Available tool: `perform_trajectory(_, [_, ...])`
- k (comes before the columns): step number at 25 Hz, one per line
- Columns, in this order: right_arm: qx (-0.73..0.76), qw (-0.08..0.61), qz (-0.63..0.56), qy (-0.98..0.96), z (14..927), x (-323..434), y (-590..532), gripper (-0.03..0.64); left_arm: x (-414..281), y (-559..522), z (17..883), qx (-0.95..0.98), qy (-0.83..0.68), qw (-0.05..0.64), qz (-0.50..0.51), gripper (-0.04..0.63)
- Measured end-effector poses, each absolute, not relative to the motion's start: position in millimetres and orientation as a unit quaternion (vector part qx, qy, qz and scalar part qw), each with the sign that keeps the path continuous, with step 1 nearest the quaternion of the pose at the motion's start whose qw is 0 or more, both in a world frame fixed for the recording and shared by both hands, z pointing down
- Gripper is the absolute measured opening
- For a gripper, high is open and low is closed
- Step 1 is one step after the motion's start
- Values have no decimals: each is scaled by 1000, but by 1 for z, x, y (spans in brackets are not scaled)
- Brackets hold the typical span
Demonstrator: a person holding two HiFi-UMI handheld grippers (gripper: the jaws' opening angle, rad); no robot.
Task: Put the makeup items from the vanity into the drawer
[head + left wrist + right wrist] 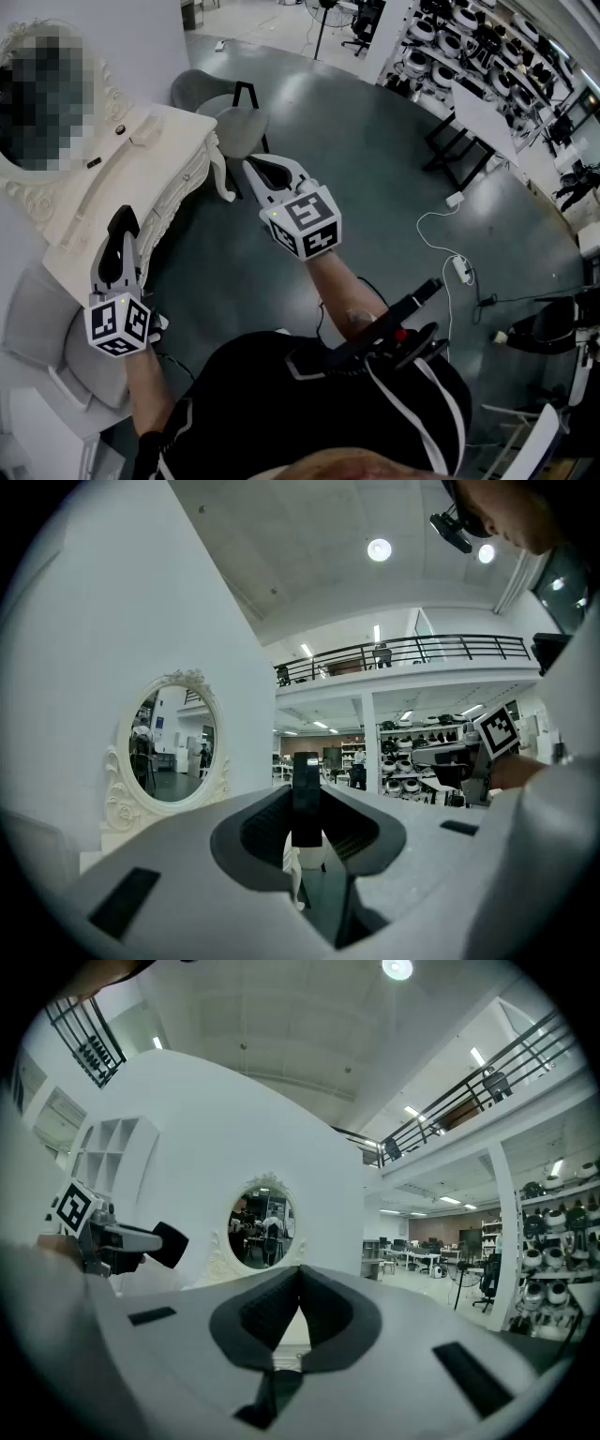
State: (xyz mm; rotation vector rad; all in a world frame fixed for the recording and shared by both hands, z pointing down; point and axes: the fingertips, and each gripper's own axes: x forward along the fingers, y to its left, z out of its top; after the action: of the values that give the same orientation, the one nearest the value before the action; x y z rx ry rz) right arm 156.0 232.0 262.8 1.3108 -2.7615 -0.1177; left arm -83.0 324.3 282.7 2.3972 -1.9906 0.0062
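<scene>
My left gripper point(122, 227) hovers over the near end of the white vanity point(155, 155), shut on a slim black makeup stick point(306, 799) that stands upright between its jaws. My right gripper point(272, 174) hangs in the air off the vanity's front edge. Its jaws are shut with nothing between them point(300, 1274). The oval mirror point(173, 752) stands on the vanity's back; it also shows in the right gripper view point(262, 1227). Two small dark items point(94, 162) and a white one point(145, 131) lie on the tabletop. No drawer shows in any view.
A grey stool point(47, 328) sits at the lower left beside the vanity. Another grey chair point(230, 108) stands past its far end. A white cable with a power strip point(461, 268) lies on the dark floor at right, near a table point(483, 117).
</scene>
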Motion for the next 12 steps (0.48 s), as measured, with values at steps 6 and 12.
perform_trajectory(6, [432,48,-38,-900,264,152,238,3,-87,330,285,771,-636,16,1,94])
perform_trajectory(12, [440,36,-35,-896,260,146,244,3,-94,334,285,778,-629,15,-1,94])
